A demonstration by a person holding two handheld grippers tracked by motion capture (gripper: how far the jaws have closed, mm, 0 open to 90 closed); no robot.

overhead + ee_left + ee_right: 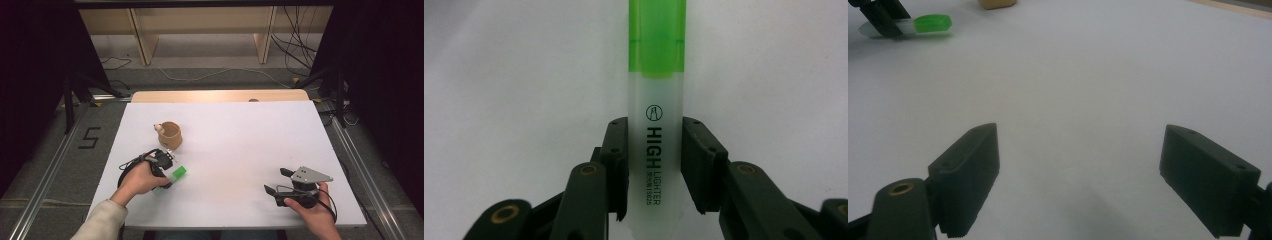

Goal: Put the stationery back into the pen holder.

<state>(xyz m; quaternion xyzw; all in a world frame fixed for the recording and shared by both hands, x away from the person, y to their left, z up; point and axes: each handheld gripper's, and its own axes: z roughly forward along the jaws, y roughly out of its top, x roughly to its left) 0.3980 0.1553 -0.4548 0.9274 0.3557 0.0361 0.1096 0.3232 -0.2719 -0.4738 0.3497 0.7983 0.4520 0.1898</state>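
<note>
Left tool (655, 165) apparently clamps 1 translucent, green-capped highlighter (657, 100) printed "HIGHLIGHTER"; right tool (1080, 180) gapes wide.

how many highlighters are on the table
1. The green-capped translucent plastic highlighter lies on the white table at its near left, clamped by the left tool, just in front of the tan wooden cup. None may hide inside that cup.

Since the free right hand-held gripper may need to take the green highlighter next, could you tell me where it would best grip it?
Probably on the green cap end of the highlighter, closing across its flat sides. That end sticks out free toward the table's middle, while the left hand-held gripper already clamps the clear barrel. The right hand-held gripper, jaws open, could come in level from the cap side.
</note>
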